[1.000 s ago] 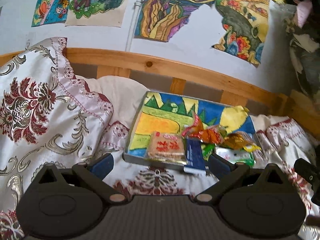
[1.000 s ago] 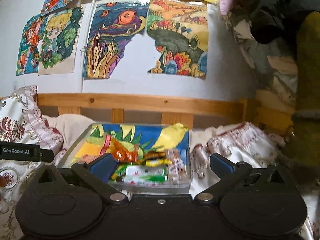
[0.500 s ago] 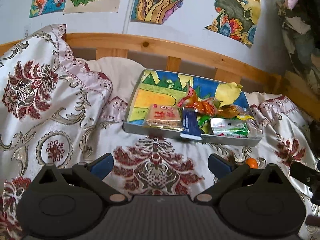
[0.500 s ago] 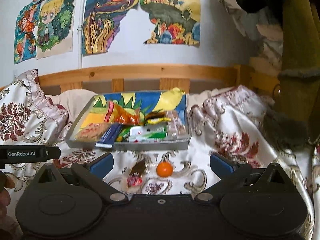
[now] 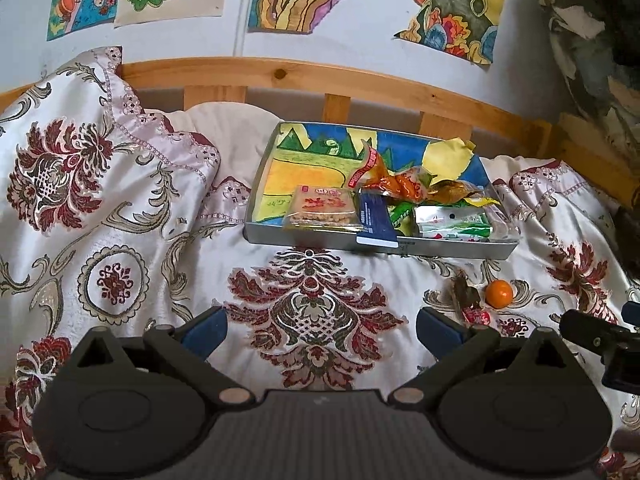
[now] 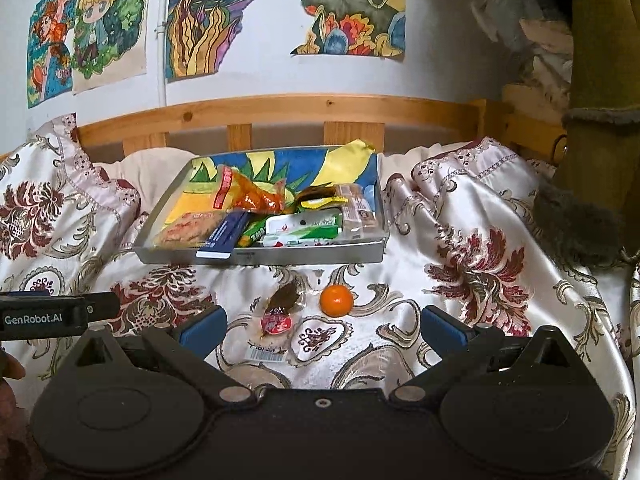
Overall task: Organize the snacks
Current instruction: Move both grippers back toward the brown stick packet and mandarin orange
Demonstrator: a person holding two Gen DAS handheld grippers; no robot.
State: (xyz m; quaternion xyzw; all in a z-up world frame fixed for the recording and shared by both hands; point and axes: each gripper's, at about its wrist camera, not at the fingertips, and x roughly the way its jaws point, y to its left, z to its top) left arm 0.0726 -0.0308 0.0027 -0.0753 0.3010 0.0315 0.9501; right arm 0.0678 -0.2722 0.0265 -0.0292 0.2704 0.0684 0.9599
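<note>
One grey tray (image 5: 376, 246) sits on the bed's patterned cover (image 5: 120, 216), near the wooden rail (image 5: 360, 80). Its bottom is lined with one bright drawing. Snacks are piled at its near end. From the left wrist view I count one clear pack of cracker with red print (image 5: 322, 206), one dark blue pack (image 5: 376, 222) hanging over the front wall, one orange bag (image 5: 394, 182), one brown-and-yellow pack (image 5: 460, 194), one white-and-green pack (image 5: 452, 222) and one clear pack along the right wall (image 6: 356, 210); a green pack beneath them is mostly hidden.

Two things lie on the cover outside the tray, just in front of it: one small orange (image 6: 336, 300) and, just left of it, one clear wrapped sweet with a red label (image 6: 278, 312). They lie close together but apart.

The left tool (image 5: 320, 326) is spread wide and holds nothing, above the cover. The right tool (image 6: 323, 324) is also spread wide and empty, with the sweet and orange lying between and ahead of its fingers.
</note>
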